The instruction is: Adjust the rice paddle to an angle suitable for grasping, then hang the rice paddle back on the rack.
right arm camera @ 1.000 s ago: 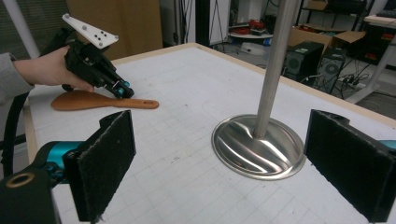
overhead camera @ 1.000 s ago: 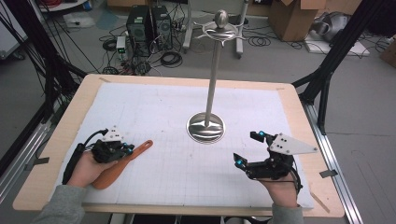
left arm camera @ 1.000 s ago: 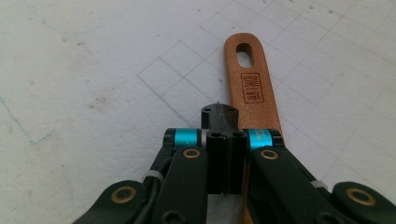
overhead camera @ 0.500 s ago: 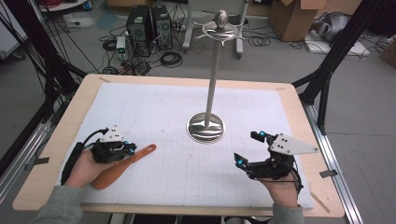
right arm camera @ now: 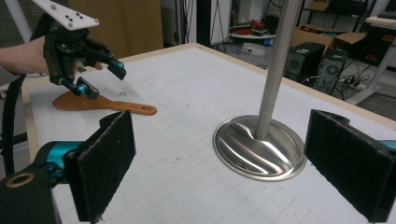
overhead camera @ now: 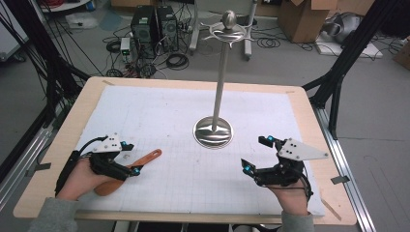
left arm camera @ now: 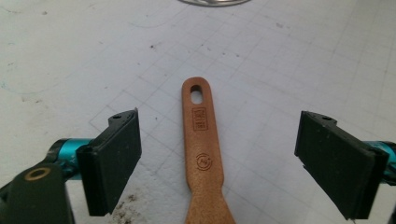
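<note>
Wooden spatula (left arm camera: 202,154) released on mat; left gripper (left arm camera: 219,154) fingers just opened.

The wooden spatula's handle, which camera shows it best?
The left gripper view: the spatula handle lies close up on the mat, with its hanging hole and stamped marks readable. The high view shows the spatula small, its blade partly under the left hand. The right gripper view shows it whole but far off.

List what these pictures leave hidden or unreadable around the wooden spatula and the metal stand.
- Wooden spatula: its blade is cut off by the bottom edge in the left gripper view; in the high view the left gripper and hand cover most of it.
- Stamped marks on its handle: too small to read.
- Metal stand: its top is cut off by the upper edge in the right gripper view.
</note>
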### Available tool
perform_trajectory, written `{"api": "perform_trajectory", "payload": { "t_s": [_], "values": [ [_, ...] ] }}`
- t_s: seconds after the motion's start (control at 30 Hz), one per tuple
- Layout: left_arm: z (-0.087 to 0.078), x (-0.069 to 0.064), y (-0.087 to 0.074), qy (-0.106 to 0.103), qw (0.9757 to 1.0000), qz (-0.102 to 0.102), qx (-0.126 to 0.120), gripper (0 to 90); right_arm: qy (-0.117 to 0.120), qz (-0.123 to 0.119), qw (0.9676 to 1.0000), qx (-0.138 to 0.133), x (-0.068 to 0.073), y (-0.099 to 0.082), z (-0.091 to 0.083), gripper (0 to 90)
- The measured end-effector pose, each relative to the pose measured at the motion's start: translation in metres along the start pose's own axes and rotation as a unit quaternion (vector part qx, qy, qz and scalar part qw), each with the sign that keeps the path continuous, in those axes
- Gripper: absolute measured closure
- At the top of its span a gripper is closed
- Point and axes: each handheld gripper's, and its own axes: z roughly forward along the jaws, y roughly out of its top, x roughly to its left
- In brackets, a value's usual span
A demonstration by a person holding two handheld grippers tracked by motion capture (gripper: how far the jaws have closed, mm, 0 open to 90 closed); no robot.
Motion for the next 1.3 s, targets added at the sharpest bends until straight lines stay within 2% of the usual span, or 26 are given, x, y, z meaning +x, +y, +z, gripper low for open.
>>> {"api": "perform_trajectory", "payload": {
  "t_s": [0.03,0.17,0.27,0.3,0.37,0.47,0.57,0.73,0.93,1.13,1.3],
  "values": [
    [-0.001,0.000,0.001,-0.007,1.0000,-0.001,-0.003,13.2,-0.001,0.000,1.0000,0.000,0.000,0.000,0.000,7.7],
    [-0.002,-0.001,0.002,-0.006,1.0000,0.001,0.000,13.1,0.000,0.002,1.0000,0.000,0.000,0.000,0.000,7.7],
    [0.001,-0.001,0.002,-0.001,0.9999,0.008,0.012,13.8,0.000,0.001,1.0000,0.000,0.000,0.000,0.000,7.7],
    [0.003,-0.002,0.001,0.002,0.9996,0.015,0.022,14.8,0.000,0.000,1.0000,0.000,0.000,0.000,-0.001,7.7],
    [0.006,-0.003,0.002,0.000,0.9994,0.019,0.029,15.8,0.001,0.000,1.0000,0.000,0.000,0.000,-0.001,7.7],
    [0.009,-0.003,0.002,-0.003,0.9994,0.016,0.032,18.3,-0.001,0.002,1.0000,-0.001,-0.001,0.000,-0.001,7.7],
    [0.015,-0.003,0.004,-0.005,0.9985,0.018,0.051,21.8,0.000,0.000,1.0000,-0.002,-0.002,-0.001,-0.001,7.7],
    [0.019,-0.003,0.004,-0.006,0.9980,0.016,0.061,25.6,0.000,0.004,1.0000,-0.001,-0.001,0.000,-0.002,7.7],
    [0.023,0.000,0.003,-0.009,0.9971,0.005,0.075,28.8,-0.001,-0.001,1.0000,-0.004,-0.001,0.000,-0.003,7.7],
    [0.028,0.005,0.001,-0.008,0.9952,-0.004,0.098,34.4,0.001,0.002,1.0000,-0.002,-0.002,0.000,-0.003,7.7],
    [0.030,0.008,-0.001,0.003,0.9932,-0.013,0.116,37.6,0.000,0.003,1.0000,-0.003,-0.002,0.000,-0.004,7.7]
  ]
}}
